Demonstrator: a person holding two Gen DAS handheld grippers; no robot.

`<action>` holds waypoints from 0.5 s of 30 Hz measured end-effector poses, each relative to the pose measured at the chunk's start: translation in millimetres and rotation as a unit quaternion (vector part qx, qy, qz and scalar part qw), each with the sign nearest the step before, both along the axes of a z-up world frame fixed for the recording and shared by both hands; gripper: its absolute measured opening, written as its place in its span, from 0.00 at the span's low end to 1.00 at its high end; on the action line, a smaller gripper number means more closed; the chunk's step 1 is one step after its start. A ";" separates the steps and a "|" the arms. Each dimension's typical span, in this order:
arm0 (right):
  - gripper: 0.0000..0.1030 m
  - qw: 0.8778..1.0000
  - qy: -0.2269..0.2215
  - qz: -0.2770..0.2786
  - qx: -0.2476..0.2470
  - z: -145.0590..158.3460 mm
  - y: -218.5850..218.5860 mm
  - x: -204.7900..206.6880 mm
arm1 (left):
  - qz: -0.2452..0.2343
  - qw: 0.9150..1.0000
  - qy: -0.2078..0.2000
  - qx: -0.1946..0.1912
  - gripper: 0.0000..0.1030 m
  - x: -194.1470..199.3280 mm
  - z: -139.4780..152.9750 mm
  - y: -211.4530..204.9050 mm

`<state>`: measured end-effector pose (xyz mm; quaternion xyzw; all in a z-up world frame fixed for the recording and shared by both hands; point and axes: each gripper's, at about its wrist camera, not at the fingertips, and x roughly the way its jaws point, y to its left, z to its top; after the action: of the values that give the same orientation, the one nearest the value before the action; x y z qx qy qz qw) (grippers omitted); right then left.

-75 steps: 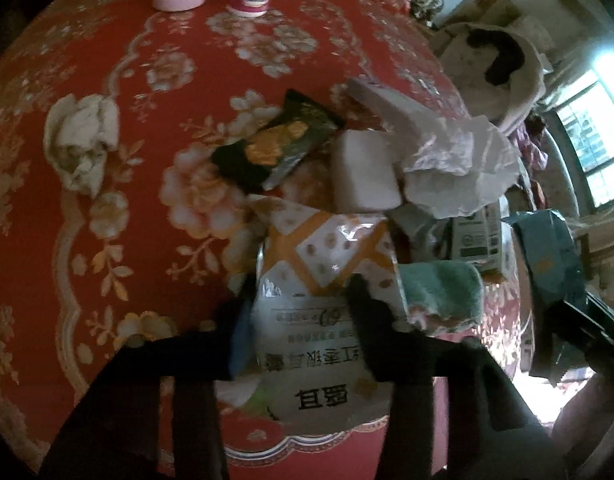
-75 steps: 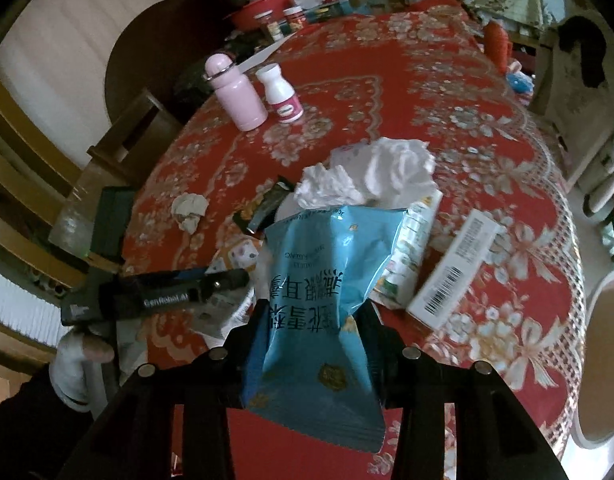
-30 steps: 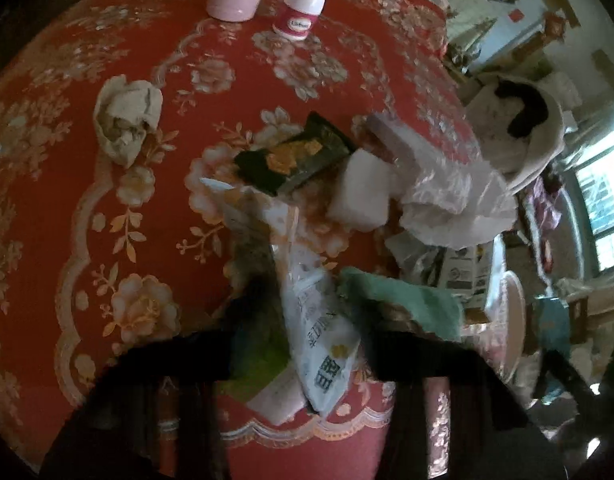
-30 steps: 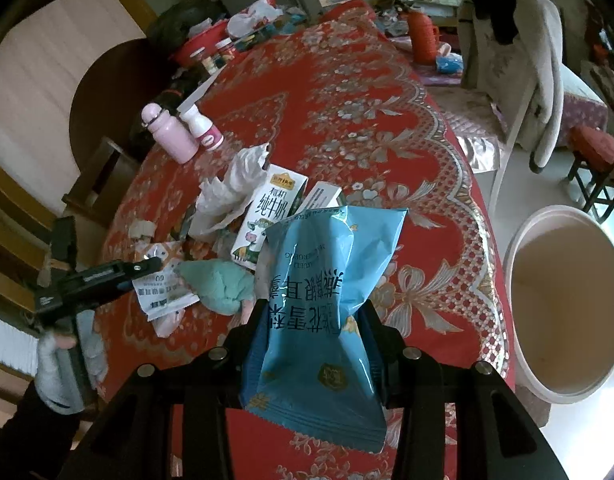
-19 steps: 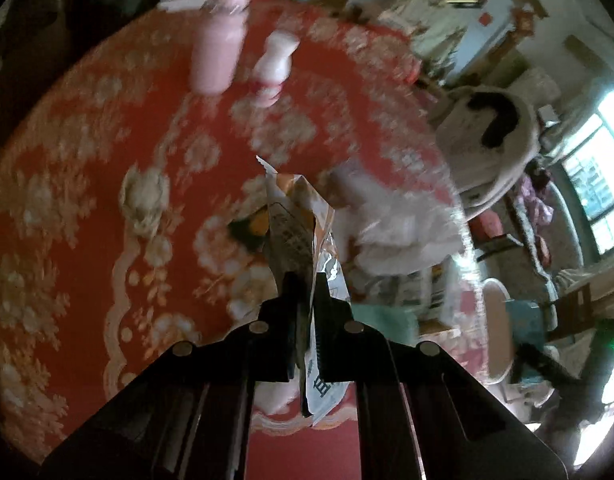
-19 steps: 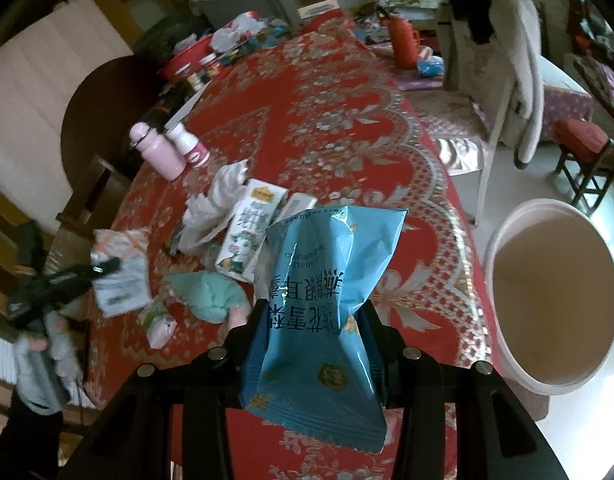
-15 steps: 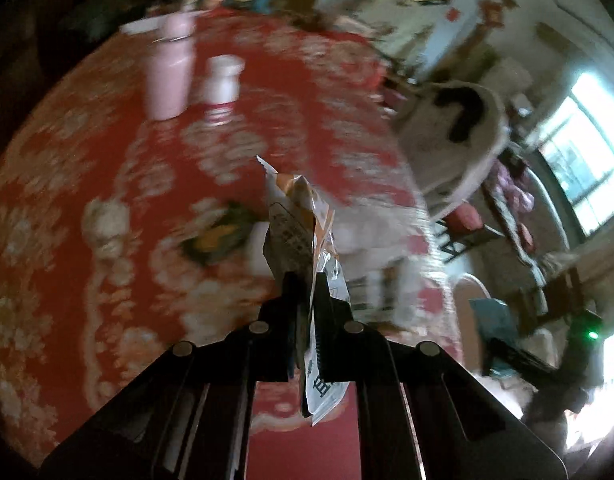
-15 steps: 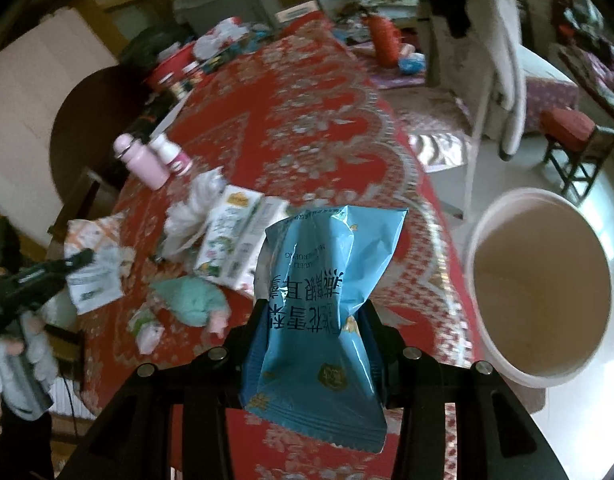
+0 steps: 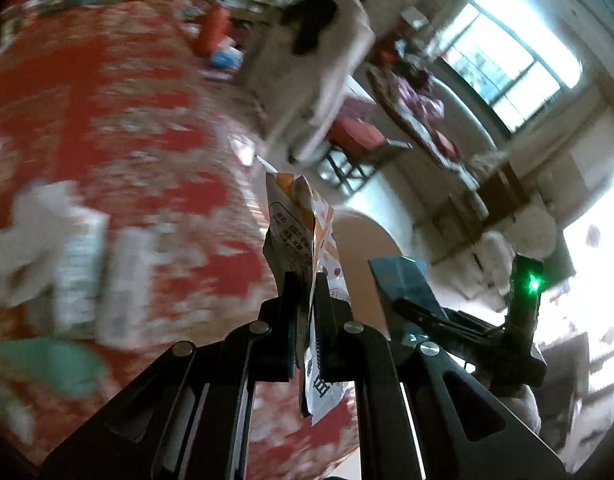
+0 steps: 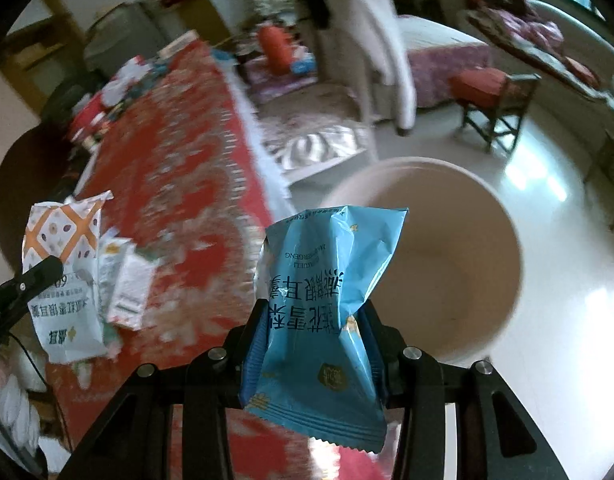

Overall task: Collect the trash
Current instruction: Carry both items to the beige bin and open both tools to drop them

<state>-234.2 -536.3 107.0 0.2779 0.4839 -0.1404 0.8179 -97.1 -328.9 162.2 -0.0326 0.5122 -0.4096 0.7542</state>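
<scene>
Two wrappers are held off the table, one in each gripper. The blue packet [image 10: 323, 304] is pinched at its waist by the right gripper [image 10: 313, 322], whose jaws stand partly apart with their pads pressed into the packet's sides. The packet's top flares above the fingers and its crimped lower edge hangs below them. In the right wrist view it sits in front of the bin [image 10: 491, 216], a wide, pale, round tub standing open on the shiny floor [image 10: 547, 360] just past the table's edge; the packet overlaps the bin's near left rim.

The orange-and-white wrapper [image 9: 303, 236] is clamped edge-on in the left gripper [image 9: 307, 292], whose jaws are closed almost fully on the thin film. The wrapper sticks up above the fingertips and a printed tail hangs below them. In the right wrist view the same wrapper [image 10: 63, 264] shows flat-on at the left, over the table's near end.

From the left wrist camera the right gripper [image 9: 415, 308] shows at the right with the blue packet [image 9: 403, 276], in front of the bin [image 9: 367, 248], and a green light glows on its body.

The red flowered tablecloth [image 10: 179, 184] is blurred in both views. Cartons [image 10: 127, 284] and tissue lie on it at the near end, along with a green cloth [image 9: 51, 364]. Beyond the table stand a chair draped with a pale coat [image 10: 383, 48] and a red-cushioned stool [image 10: 491, 88].
</scene>
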 end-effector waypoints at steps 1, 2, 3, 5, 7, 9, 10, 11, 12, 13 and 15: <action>0.41 1.000 0.004 -0.006 0.000 -3.3 -7.9 -2.6 | -0.011 1.000 0.003 0.003 0.05 -1.7 -5.1 -19.0; 0.41 1.000 0.009 -0.012 0.000 -7.0 -16.2 -5.4 | -0.017 1.000 0.004 0.006 0.05 -5.2 -8.7 -31.6; 0.41 1.000 0.013 -0.018 0.001 -10.7 -24.5 -7.8 | -0.023 1.000 0.004 0.010 0.05 -7.2 -11.0 -42.8; 0.41 0.999 0.022 -0.027 0.003 -17.8 -40.4 -11.5 | -0.034 0.999 0.000 0.019 0.05 -10.0 -19.1 -68.8; 0.41 0.999 0.030 -0.034 0.003 -24.1 -53.5 -13.7 | -0.040 0.999 -0.002 0.028 0.05 -13.6 -27.8 -88.8; 0.41 0.999 0.038 -0.039 0.004 -30.5 -63.4 -14.2 | -0.047 0.998 0.008 0.030 0.05 -14.3 -37.1 -108.3; 0.41 0.998 0.043 -0.042 0.004 -34.0 -69.3 -14.6 | -0.049 0.998 0.010 0.031 0.05 -16.9 -41.4 -113.1; 0.41 0.998 0.047 -0.045 0.005 -37.6 -74.9 -15.7 | -0.050 0.998 0.011 0.034 0.05 -17.9 -45.3 -120.0; 0.41 0.998 0.048 -0.047 0.005 -39.5 -77.8 -16.5 | -0.052 0.998 0.011 0.037 0.05 -18.4 -49.1 -127.1; 0.41 0.998 0.050 -0.049 0.007 -42.0 -81.9 -17.4 | -0.052 0.998 0.012 0.039 0.05 -18.3 -52.6 -131.7; 0.41 0.997 0.054 -0.052 0.008 -46.3 -86.3 -18.7 | -0.054 0.997 0.018 0.043 0.05 -18.8 -59.2 -140.9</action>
<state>-252.9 -622.6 60.7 0.3011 0.5136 -0.1933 0.7799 -115.9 -469.8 103.0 0.0202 0.5436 -0.4264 0.7226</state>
